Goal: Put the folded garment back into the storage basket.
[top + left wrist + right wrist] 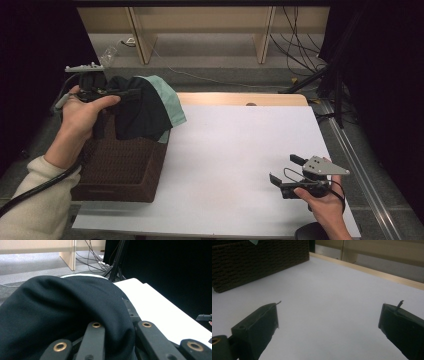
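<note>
My left gripper (125,94) is raised over a brown wicker basket (122,165) at the table's left side. It is shut on a dark garment (140,115) that hangs down into the basket, with a light green cloth (171,102) draped behind it. In the left gripper view the dark garment (62,310) bulges over the jaws and hides their tips. My right gripper (287,169) rests low near the table's front right, open and empty. In the right gripper view its fingers (259,322) stand wide apart over the white table (324,290), facing the basket (262,260).
The white tabletop (240,150) has a wooden strip (240,98) along its far edge. Beyond it are wooden furniture legs (142,40), loose cables (300,45) and a black stand (320,75) on the grey floor.
</note>
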